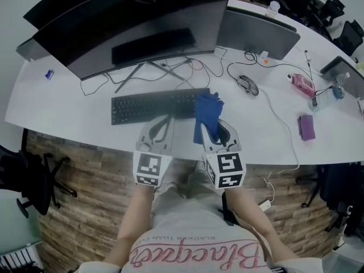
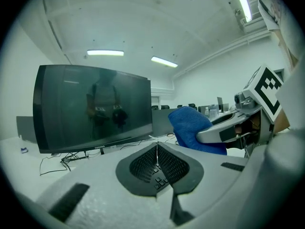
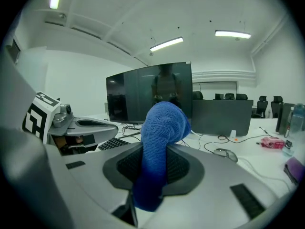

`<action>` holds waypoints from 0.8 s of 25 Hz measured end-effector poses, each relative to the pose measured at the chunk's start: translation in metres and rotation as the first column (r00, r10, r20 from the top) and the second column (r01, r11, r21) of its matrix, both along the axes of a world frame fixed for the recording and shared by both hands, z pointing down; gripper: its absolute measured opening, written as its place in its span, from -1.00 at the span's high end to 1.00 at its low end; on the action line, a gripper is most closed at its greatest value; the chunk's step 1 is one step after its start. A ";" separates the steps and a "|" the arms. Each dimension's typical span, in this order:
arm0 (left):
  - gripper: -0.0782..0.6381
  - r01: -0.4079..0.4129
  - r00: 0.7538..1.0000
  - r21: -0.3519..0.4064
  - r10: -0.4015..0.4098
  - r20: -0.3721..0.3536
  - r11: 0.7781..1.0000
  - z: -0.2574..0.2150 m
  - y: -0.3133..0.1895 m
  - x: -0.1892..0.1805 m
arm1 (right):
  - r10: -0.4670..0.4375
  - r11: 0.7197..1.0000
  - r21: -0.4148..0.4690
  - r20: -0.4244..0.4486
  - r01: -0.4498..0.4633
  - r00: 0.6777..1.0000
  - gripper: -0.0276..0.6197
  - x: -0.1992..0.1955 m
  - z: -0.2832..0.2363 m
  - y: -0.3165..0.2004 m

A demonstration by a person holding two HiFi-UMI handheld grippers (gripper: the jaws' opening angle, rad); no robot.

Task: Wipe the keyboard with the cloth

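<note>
A black keyboard (image 1: 149,106) lies on the white desk (image 1: 62,110) in front of a big curved monitor (image 1: 131,30). My right gripper (image 1: 216,129) is shut on a blue cloth (image 1: 207,114), which stands up out of the jaws and hangs over the keyboard's right end. In the right gripper view the cloth (image 3: 160,142) fills the gap between the pads. My left gripper (image 1: 161,124) hovers at the keyboard's near edge, just left of the cloth, with its jaws pressed together and nothing between them (image 2: 156,162). A few keys (image 2: 160,180) show below them.
A second monitor (image 1: 257,34) stands at the back right, with a mouse (image 1: 248,85) and loose cables in front of it. A pink item (image 1: 303,84) and a purple item (image 1: 307,127) lie further right. An office chair (image 1: 31,181) stands left of the desk's near edge.
</note>
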State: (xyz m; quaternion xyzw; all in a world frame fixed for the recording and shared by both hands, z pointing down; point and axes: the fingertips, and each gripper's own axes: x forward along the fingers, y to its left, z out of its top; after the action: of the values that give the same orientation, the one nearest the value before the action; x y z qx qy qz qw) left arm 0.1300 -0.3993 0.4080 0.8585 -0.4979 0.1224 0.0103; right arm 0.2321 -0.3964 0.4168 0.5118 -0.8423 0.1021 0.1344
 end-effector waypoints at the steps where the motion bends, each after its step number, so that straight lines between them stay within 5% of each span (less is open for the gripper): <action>1: 0.76 -0.005 1.000 0.007 0.005 -0.002 1.000 -0.004 0.006 -0.005 | -0.006 1.000 0.007 0.001 0.006 1.000 0.62 -0.010 -0.003 0.006; 20: 0.76 -0.024 0.998 0.123 0.030 -0.047 0.992 -0.050 0.080 -0.060 | -0.067 0.990 0.123 -0.016 0.068 0.998 0.63 -0.106 -0.041 0.087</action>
State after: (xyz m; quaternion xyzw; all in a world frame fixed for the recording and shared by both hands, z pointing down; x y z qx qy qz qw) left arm 0.0700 -0.3197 0.3578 0.8668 -0.4925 0.0710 -0.0320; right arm 0.1258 -0.3090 0.3763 0.4908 -0.8631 0.0424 0.1110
